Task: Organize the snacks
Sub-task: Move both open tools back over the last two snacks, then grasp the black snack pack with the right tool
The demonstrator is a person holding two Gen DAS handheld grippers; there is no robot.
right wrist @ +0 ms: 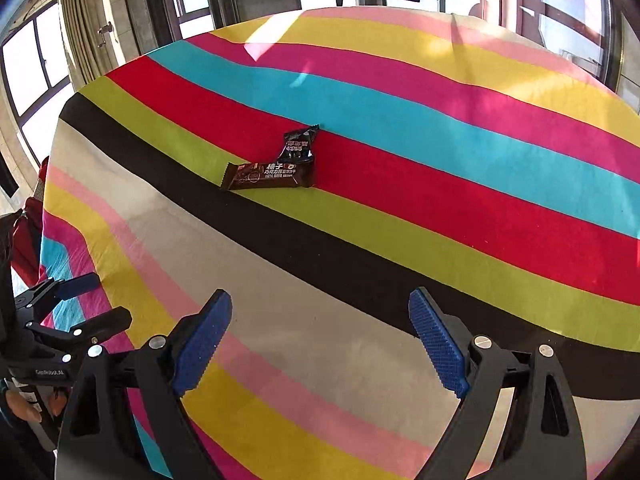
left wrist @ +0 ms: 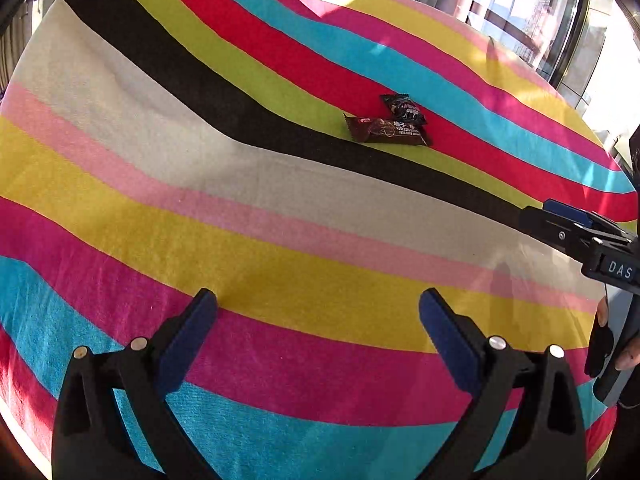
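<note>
**Left wrist view: two dark snack packets wait mid-table, both tools spread wide**

Left wrist view shows the left tool (left wrist: 318, 304) low over the near part of the table (left wrist: 120, 128), which is covered in a cloth of broad coloured stripes. Its two blue-padded fingers (left wrist: 188, 344) stand wide apart with nothing between them, above the yellow and magenta bands. Further in, toward the middle of the table, a brown snack bar (left wrist: 386, 131) lies across the lime and black stripes. A smaller black snack packet (left wrist: 404, 109) sits just behind it on the red stripe, its near end touching or overlapping the bar. At the right edge of this view the right tool (left wrist: 580, 232) reaches in from the side, well apart from the snacks; its finger gap cannot be judged from here.

Right wrist view has the left tool (right wrist: 92, 300) at the far left, over the table's left edge, fingers parted. The right tool (right wrist: 320, 312) hangs over the cream and black stripes on the near side, its ribbed blue pads (right wrist: 440, 344) spread wide and holding nothing. Beyond them, near the middle of the table, the brown snack bar (right wrist: 266, 176) lies lengthwise along the lime stripe, and the black snack packet (right wrist: 300, 146) rests angled at its right end on the red stripe. Windows (right wrist: 36, 56) stand past the far edge.
</note>
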